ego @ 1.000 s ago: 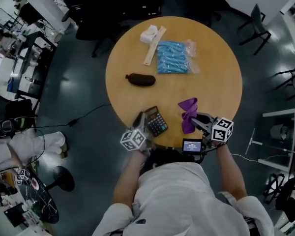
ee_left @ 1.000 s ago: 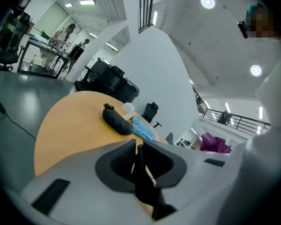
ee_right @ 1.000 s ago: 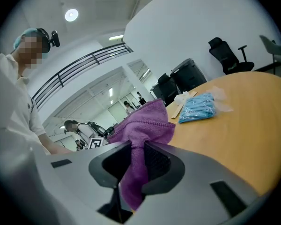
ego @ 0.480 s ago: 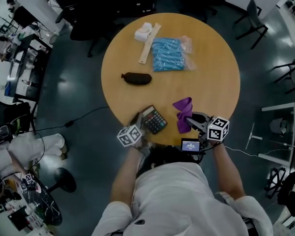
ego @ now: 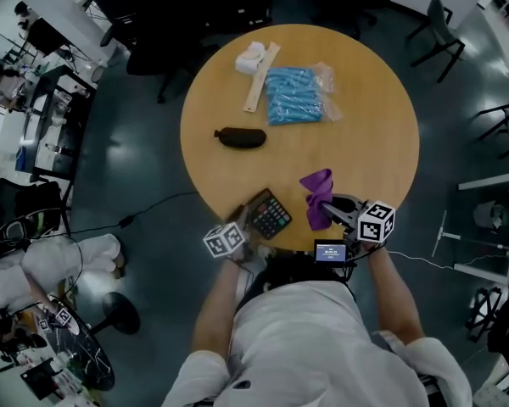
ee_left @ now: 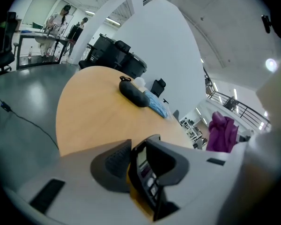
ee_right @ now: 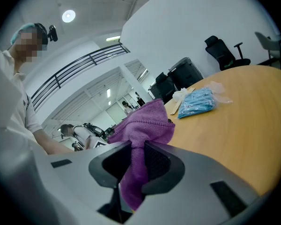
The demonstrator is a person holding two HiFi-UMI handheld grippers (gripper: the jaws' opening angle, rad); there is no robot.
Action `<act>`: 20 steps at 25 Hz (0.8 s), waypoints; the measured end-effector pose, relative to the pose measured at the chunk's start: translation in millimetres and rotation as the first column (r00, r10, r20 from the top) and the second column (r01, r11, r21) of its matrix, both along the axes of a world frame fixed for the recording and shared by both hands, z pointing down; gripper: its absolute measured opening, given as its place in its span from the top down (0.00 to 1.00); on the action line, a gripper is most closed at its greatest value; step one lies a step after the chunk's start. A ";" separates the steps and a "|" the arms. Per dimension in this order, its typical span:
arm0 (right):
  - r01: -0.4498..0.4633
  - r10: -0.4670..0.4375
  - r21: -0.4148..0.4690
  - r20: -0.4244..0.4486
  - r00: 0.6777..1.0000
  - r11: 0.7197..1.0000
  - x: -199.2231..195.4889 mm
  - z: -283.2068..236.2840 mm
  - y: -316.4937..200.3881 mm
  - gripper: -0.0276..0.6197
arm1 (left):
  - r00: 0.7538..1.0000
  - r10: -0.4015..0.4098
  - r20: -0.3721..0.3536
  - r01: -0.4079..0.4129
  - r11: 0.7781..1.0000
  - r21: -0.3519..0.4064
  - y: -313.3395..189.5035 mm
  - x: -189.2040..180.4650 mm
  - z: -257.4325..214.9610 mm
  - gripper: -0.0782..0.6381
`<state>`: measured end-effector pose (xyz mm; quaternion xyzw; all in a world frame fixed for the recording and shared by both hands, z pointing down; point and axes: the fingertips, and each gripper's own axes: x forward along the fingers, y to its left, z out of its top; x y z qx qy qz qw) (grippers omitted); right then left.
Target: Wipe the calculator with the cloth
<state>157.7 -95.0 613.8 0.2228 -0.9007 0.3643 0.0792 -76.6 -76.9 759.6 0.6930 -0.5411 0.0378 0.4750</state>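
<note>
At the near edge of the table (ego: pixel 365 125), the left tongs (ee_left: pixel 139 149) have just been opening, and their pads sit slack around the calculator (ee_left: pixel 143 165) between them. Just beside it, the right tongs (ee_right: pixel 138 149) pinch the purple cloth (ee_right: pixel 143 123). Farther off lie a dark pouch (ego: pixel 241 138) and a blue packet (ego: pixel 293 97).

A round wooden desk (ego: pixel 365 142) carries a dark oblong pouch (ego: pixel 242 138) towards its left side. Farther back lies a clear bag of blue items (ego: pixel 293 96). A pale wooden strip (ego: pixel 261 78) lies just beside the bag, with a white bundle (ego: pixel 251 58) against the strip's far end. A black cable (ego: pixel 157 206) trails across the dark floor (ego: pixel 127 159).
</note>
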 end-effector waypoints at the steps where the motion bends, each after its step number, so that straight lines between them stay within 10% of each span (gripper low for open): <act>1: 0.001 -0.001 -0.001 0.001 1.000 1.000 -0.9 0.5 1.5 0.83 | 1.000 0.000 0.016 0.000 1.000 -0.010 3.0 -1.7 2.5 0.77; 8: -0.017 0.016 -0.011 -0.044 0.999 1.000 -3.6 9.2 4.6 0.83 | 0.962 0.082 0.262 -0.061 0.995 -0.084 7.9 -8.9 8.0 0.75; 20: -0.025 0.019 -0.014 -0.332 0.943 1.000 -17.9 46.1 -20.3 0.83 | 0.975 -0.053 0.216 0.035 0.996 0.085 39.6 -30.5 -57.9 0.75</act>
